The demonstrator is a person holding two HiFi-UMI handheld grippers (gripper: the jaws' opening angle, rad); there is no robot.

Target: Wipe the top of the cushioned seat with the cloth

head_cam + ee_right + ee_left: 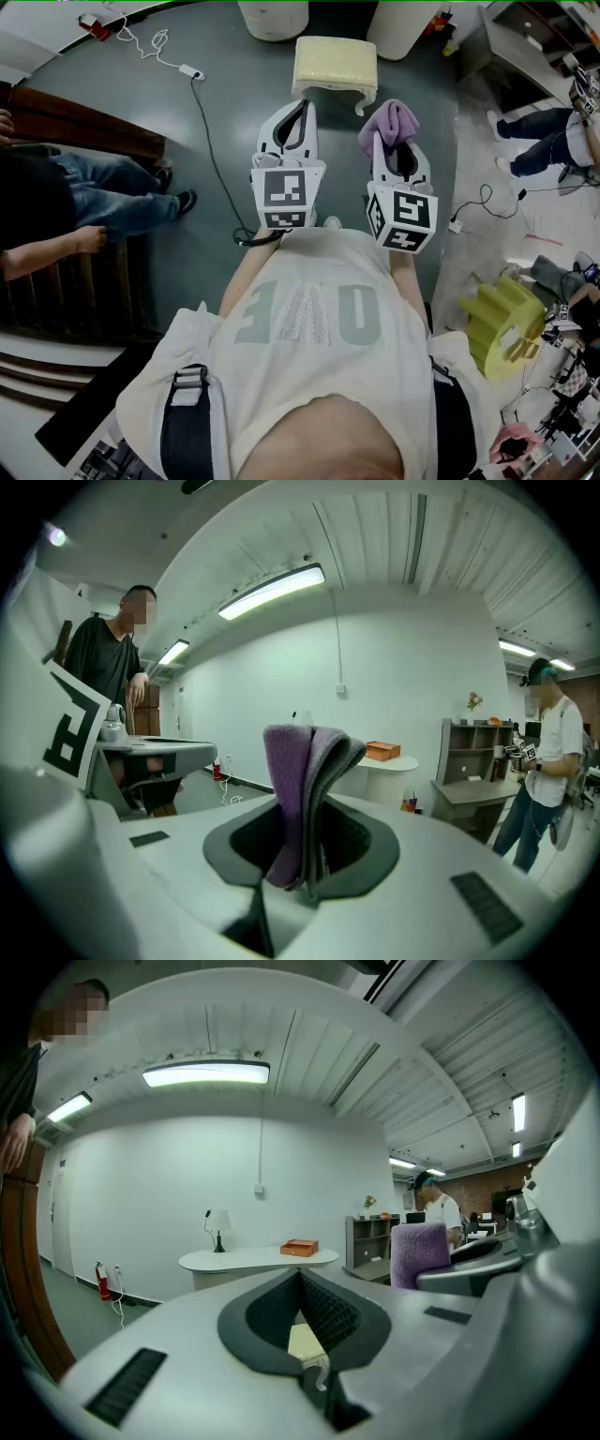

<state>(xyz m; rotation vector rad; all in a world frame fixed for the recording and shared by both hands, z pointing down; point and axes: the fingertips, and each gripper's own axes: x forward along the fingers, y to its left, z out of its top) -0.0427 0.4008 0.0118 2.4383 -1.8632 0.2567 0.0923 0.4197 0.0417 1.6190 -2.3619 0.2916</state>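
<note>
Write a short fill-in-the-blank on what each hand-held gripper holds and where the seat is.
The right hand-held gripper is shut on a ____ cloth.
The left hand-held gripper, jaws together, holds ____.
The cream cushioned seat stands on the ____, ahead of both grippers.
Missing words: purple; nothing; floor.

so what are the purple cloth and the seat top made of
Purple cloth: looks like terry or microfibre, matte, with a fuzzy nap and thick, soft folds. Seat top: pale yellow padded upholstery, probably woven fabric, as it looks matte and finely textured; too small to be sure. Its cream legs could be painted wood or plastic.
</note>
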